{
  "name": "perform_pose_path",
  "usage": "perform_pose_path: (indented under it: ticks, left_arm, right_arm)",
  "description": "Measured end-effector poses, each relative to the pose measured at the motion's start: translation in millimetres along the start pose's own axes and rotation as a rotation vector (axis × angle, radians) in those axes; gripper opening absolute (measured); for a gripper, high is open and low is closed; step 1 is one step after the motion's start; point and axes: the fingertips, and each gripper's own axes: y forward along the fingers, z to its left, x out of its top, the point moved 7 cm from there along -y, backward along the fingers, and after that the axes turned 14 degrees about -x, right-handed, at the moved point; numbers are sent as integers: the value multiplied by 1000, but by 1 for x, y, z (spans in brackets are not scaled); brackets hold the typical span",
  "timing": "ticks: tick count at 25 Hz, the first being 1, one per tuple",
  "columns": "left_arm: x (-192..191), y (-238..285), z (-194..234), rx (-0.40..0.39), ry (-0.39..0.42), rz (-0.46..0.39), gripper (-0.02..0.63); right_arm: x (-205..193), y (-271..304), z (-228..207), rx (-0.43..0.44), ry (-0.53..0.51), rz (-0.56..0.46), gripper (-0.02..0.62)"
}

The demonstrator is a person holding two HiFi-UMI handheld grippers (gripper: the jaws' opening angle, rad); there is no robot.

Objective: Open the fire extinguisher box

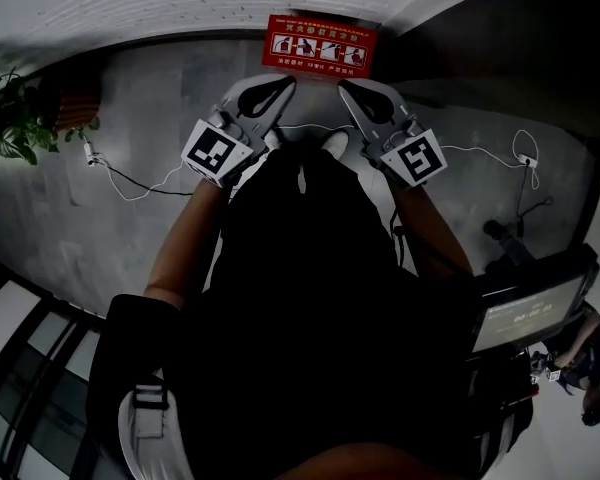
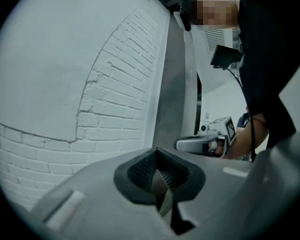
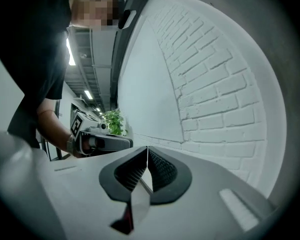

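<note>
The fire extinguisher box is a red box with white pictograms, standing on the grey floor against the white brick wall; its lid looks closed. My left gripper and right gripper hover side by side just short of it, tips towards the box and apart from it. Both are shut with nothing between the pads. In the left gripper view the shut left gripper faces the brick wall, with the right gripper off to its side. In the right gripper view the shut right gripper shows the left gripper beside it.
A potted plant stands at the far left by the wall. White cables trail across the floor on the left, and another cable on the right. A cart with a screen and a person are at the lower right.
</note>
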Motion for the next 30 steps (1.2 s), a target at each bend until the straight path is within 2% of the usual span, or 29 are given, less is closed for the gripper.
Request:
perform_pose_path:
  ticks: [5,7,11,15,18,23,26,30]
  left_arm:
    - [-43,14,33,-18,-40,42,5]
    - [-69,17,52,-20,-41,54,5]
    - [-123,17,80,-22,-99,87,5]
    - [-175,34,96,-47,-123,139,5]
    - [-211,50,105,-59,-119,186,5]
    - [-264,71,118,-58,-120,252,5]
    - [-286,82,124,-66,-105,291,5]
    - [-296,92,124,-74,-88,324,5]
  right_arm:
    - [-45,32,-30,-71,25,86,14]
    - [-70,46,-43,-129,40,106,15]
    - [-140,55,-68,-270,124,145,23]
    - [-214,62,-81,-374,265,214,43]
    - [-267,63,-85,-453,421,251,57]
    - [-339,58,-91,-572,614,302,75]
    - [-373,58,-101,-645,701,319,86]
    - [-410,54,-109,-729,947,280,108]
